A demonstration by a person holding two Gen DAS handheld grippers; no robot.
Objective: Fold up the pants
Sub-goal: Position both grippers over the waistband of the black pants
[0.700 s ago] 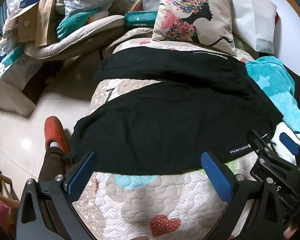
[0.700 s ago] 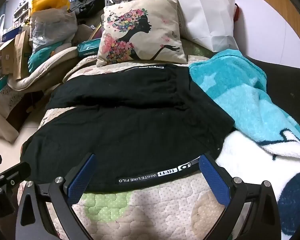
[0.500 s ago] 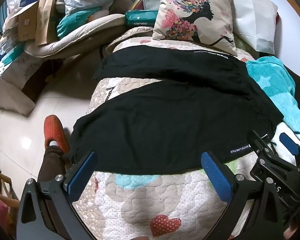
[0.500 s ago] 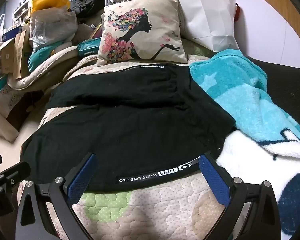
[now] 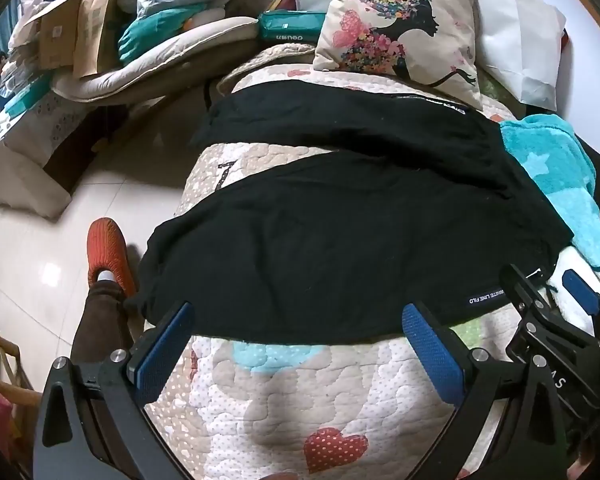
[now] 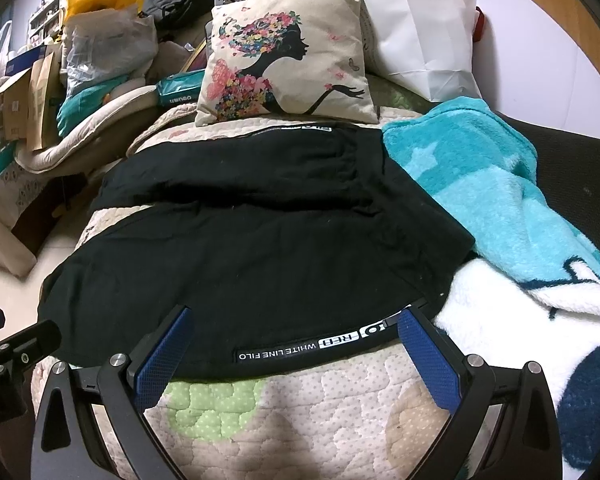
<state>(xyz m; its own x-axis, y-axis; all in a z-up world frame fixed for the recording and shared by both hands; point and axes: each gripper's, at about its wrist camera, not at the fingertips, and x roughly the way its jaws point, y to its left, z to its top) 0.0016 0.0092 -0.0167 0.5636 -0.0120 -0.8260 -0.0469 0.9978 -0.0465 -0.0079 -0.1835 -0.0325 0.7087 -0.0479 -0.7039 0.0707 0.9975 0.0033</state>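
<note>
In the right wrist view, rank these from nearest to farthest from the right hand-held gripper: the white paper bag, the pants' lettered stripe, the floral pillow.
1. Lettered stripe of the pants, just ahead of the open right hand-held gripper.
2. Floral pillow, beyond the pants, centre.
3. White paper bag, behind the pillow, to its right.

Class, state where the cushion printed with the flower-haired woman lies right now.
In both wrist views the cushion stands at the far end of the quilt, just beyond the black pants, with a white bag to its right.
</note>
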